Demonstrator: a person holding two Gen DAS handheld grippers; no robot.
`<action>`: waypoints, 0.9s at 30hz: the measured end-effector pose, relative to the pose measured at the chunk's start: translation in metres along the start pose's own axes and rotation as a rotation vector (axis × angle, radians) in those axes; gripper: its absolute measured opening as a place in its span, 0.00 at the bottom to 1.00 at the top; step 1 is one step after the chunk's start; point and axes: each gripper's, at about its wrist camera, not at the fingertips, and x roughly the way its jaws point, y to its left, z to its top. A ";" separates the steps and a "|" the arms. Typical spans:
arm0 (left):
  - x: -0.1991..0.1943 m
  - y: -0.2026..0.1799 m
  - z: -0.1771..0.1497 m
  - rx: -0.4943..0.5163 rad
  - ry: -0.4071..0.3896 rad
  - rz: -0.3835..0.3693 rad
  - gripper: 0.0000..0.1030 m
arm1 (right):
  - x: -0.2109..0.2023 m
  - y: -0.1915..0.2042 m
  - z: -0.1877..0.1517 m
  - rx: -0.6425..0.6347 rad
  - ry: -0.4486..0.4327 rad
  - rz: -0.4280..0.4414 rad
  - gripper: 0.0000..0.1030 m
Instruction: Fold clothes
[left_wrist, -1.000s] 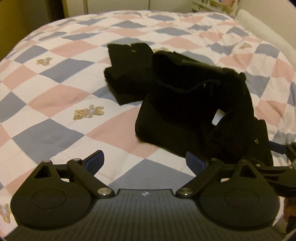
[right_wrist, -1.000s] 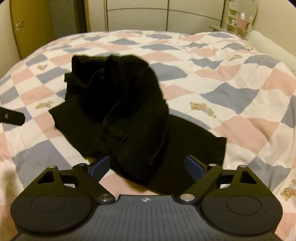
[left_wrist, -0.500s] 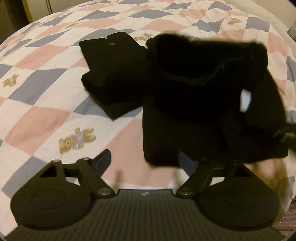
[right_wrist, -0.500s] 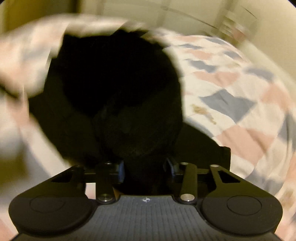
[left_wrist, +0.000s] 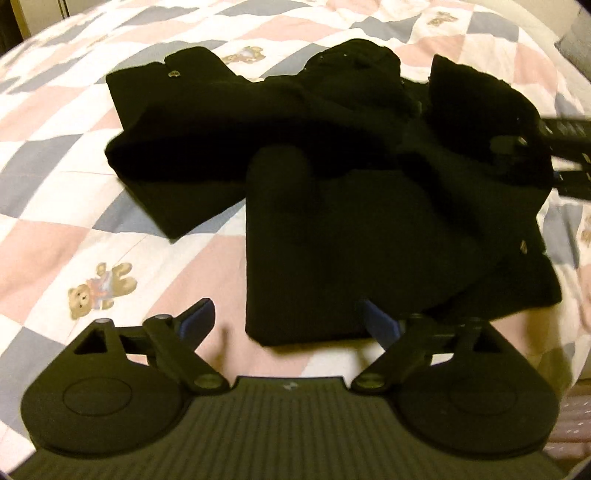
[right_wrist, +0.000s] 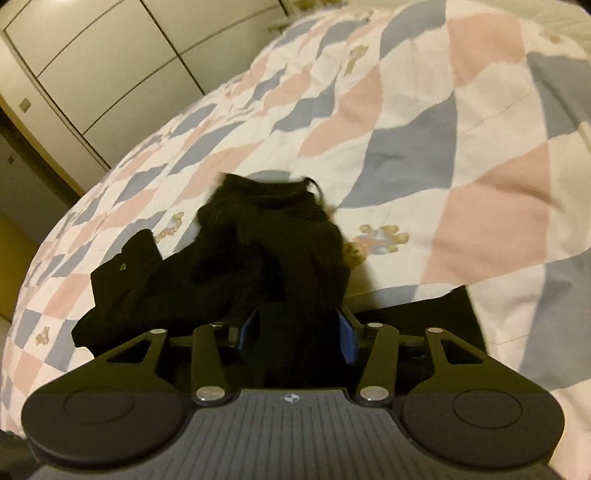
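Bed covered by quilt (right_wrist: 424, 147), diamond patchwork in pink, grey-blue, white, with small teddy bear prints (left_wrist: 99, 291). Beyond it, pale panelled wardrobe doors (right_wrist: 110, 62). Warm, dim yellowish indoor light. Floor not visible.

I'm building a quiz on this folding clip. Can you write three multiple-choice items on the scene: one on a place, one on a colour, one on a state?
1. Where does the garment lie?
A. on a wooden floor
B. on a checked quilt
C. in a basket

2. What colour is the garment?
A. black
B. red
C. white

3. How do the right tongs stand?
A. open, off the cloth
B. shut on nothing
C. shut on the garment

Key:
1. B: pink, blue and white quilt patches show all around the cloth.
2. A: the whole garment is black in both views.
3. C: in the right wrist view, black cloth fills the gap between the blue pads, while the left tongs are spread wide and hold nothing.
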 end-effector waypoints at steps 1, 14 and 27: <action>-0.001 -0.003 -0.003 0.007 0.001 0.007 0.85 | 0.004 0.000 0.001 0.007 0.023 -0.009 0.47; 0.038 -0.001 -0.021 -0.353 0.015 -0.020 0.78 | 0.035 -0.014 0.043 0.036 0.143 -0.012 0.24; -0.002 -0.013 -0.007 -0.330 -0.047 0.154 0.06 | 0.015 -0.040 0.066 0.211 0.130 0.101 0.14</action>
